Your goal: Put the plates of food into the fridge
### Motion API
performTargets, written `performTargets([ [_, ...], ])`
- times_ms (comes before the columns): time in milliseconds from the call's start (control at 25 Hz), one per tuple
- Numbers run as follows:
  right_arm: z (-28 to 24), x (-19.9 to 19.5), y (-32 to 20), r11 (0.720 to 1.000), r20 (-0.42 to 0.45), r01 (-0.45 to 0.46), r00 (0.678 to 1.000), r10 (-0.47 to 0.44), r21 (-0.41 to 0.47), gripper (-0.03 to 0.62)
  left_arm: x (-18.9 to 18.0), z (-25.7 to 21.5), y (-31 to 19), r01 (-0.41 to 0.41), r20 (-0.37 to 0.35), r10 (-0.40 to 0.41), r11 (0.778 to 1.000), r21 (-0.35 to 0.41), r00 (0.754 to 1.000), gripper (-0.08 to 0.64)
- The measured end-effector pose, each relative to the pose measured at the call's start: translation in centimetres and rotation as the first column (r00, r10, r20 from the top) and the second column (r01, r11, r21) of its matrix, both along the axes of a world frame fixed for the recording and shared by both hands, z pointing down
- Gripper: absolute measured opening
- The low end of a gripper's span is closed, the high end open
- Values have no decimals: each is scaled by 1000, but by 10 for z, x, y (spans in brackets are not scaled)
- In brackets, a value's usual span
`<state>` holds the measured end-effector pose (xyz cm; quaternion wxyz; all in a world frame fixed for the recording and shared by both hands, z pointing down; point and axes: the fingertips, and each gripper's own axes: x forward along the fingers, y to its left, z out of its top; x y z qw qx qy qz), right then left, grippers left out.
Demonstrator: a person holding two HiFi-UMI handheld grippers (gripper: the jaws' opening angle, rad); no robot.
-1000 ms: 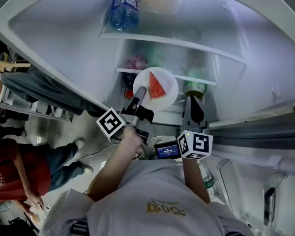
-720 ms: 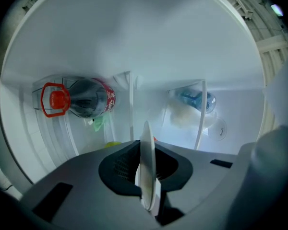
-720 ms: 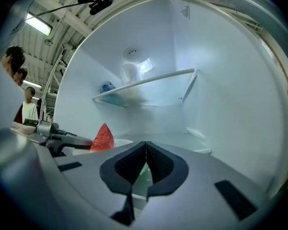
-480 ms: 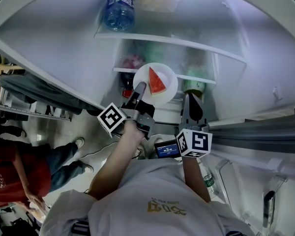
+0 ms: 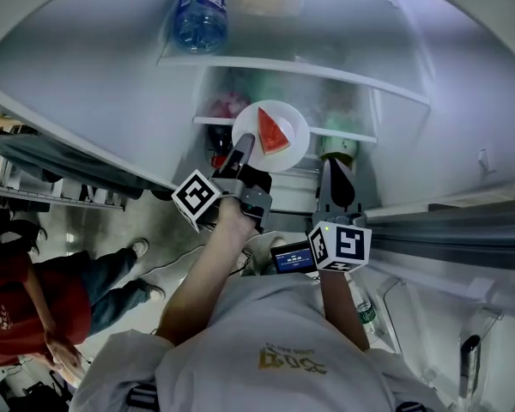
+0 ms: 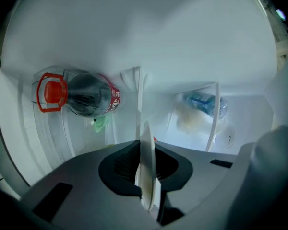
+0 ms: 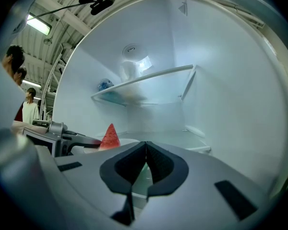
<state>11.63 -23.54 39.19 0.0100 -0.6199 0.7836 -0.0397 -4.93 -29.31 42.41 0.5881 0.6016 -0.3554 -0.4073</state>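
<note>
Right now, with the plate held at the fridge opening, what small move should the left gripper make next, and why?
Probably ease the left gripper forward with the plate held level. Its jaws clamp only the rim, the watermelon slice lies loose on top, and the plate does not yet seem to rest on the shelf.

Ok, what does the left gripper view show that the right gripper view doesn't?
Only the left gripper view: the plate seen edge-on, its rim clamped in the left gripper, and a dark bottle with a red cap. Only the right gripper view: the watermelon slice and its red face, the right gripper shut and empty, and onlookers outside the fridge. Both: the white fridge interior, a glass shelf and a blue bottle on it.
</note>
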Motion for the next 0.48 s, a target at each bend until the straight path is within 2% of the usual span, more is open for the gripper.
performTargets([
  [480, 2, 0, -8, 1000, 29, 18, 999, -18, 3, 8, 11, 1, -12, -1, -8, 1, 1000, -6, 1000, 35],
])
